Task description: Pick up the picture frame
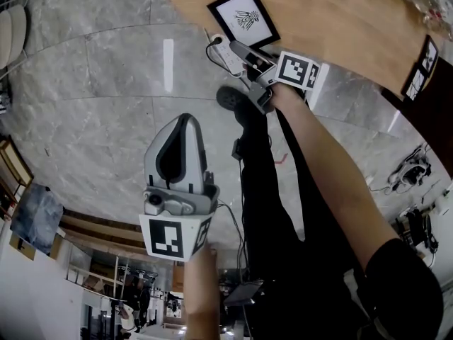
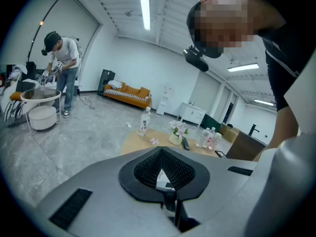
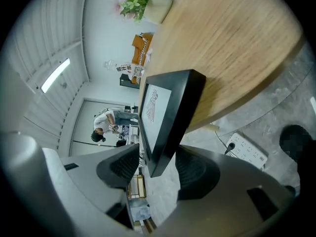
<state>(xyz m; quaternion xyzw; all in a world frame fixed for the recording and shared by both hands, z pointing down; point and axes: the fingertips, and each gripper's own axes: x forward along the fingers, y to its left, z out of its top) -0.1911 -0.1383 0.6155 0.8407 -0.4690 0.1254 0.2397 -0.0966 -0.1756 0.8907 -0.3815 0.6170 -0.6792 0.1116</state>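
The picture frame [image 1: 244, 16], black with a white print, lies at the near edge of the round wooden table [image 1: 340, 20]. My right gripper [image 1: 241, 48] reaches up to that edge. In the right gripper view the frame [image 3: 158, 107] has its lower corner between the jaws of my right gripper [image 3: 155, 164], which stand wide open; the left pad [image 3: 121, 167] is clear of the glass. My left gripper [image 1: 180, 129] hangs lower over the floor, away from the table, its jaws together with nothing in them; the left gripper view shows its pads [image 2: 165, 174] meeting.
A white power strip [image 1: 225, 57] with a cable lies on the marble floor under the table edge. A second framed card [image 1: 421, 69] leans at the table's right. A flower pot [image 3: 148, 4] stands farther along the table. A person [image 2: 59, 68] works across the room.
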